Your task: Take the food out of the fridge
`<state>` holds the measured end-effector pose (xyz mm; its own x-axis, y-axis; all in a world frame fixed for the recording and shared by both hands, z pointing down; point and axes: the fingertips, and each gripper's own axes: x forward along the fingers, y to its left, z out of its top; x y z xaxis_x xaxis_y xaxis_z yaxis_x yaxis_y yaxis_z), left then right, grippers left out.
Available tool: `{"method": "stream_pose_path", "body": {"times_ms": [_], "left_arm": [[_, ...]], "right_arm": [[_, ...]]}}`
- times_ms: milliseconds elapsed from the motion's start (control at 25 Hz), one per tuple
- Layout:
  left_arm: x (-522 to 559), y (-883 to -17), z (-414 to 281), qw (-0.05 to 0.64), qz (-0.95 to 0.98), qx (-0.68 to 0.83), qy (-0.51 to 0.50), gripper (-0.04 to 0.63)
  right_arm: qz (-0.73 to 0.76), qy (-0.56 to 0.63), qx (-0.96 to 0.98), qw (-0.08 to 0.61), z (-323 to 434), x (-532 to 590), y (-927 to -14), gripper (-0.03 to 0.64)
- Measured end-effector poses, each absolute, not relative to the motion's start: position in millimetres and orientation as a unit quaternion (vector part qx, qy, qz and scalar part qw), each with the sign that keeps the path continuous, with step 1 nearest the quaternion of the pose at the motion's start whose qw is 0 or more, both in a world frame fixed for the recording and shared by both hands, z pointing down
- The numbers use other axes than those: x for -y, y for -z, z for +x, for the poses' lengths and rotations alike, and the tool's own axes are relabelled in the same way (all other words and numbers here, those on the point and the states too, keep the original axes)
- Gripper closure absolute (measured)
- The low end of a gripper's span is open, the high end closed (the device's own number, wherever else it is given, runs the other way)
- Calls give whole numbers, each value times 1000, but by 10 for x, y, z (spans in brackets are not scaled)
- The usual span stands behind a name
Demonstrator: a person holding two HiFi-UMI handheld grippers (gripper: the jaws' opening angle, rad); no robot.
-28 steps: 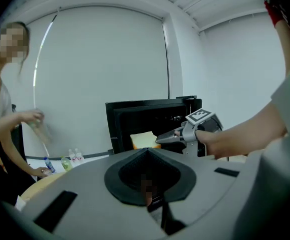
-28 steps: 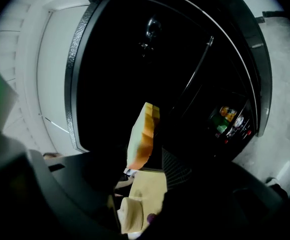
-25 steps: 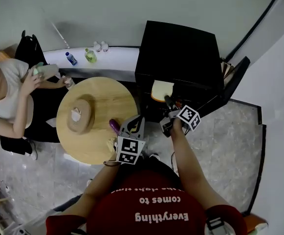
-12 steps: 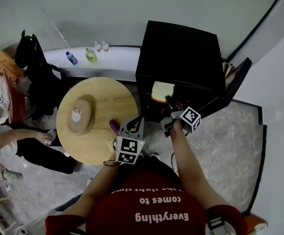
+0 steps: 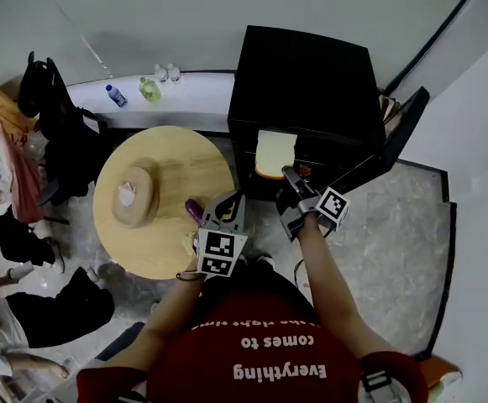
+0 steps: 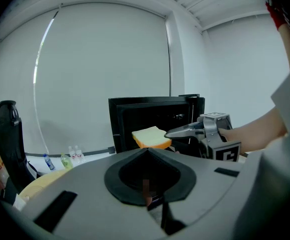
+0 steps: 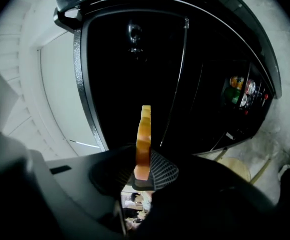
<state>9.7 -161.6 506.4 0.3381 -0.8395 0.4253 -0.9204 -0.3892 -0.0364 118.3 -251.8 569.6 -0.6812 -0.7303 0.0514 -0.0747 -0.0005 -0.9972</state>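
Now | right hand-held gripper (image 5: 286, 177), jaws just closing, clamps bread slice (image 5: 275, 153) so we can draw it from fridge (image 5: 311, 82) | left hand-held gripper (image 5: 235, 201) clenched empty, clear by desk (image 5: 164, 170)

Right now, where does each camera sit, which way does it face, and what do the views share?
Head view: on the person's head, facing steeply down at the round wooden table, open black fridge, left gripper, right gripper, left arm, right arm.
Left gripper view: on the left gripper, facing the fridge; the right arm shows.
Right gripper view: on the right gripper, facing into the fridge; its jaws have just been closing on the orange-crusted bread slice.
Shared: all three show that slice.
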Motion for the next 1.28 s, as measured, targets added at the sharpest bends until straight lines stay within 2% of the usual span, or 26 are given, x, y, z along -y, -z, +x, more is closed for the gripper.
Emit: {"method": "stream_pose_path", "body": {"times_ms": [240,400,640,960,1280], "left_arm": [[1590,-4988,98,98,814,544,-180,589],[1501,-4923,54,96,815,545,-171,589],[1412,-4766,19,91,817,548,-155,588],[1195,-4294,142,64,836,536,-96,588],[1018,-4146,96,25,836,539,-95,588]], "right_arm": [[-267,647,-676,230,1173,2171,-5560,528],[-241,646,-685,236,1186,1967,-5456,528],[-193,594,-743,239,1163,1658,-5113,528],[-122,547,-777,288,1153,1425,-4562,528],[-82,491,-806,322,1148,1252,-4065,528]]}}
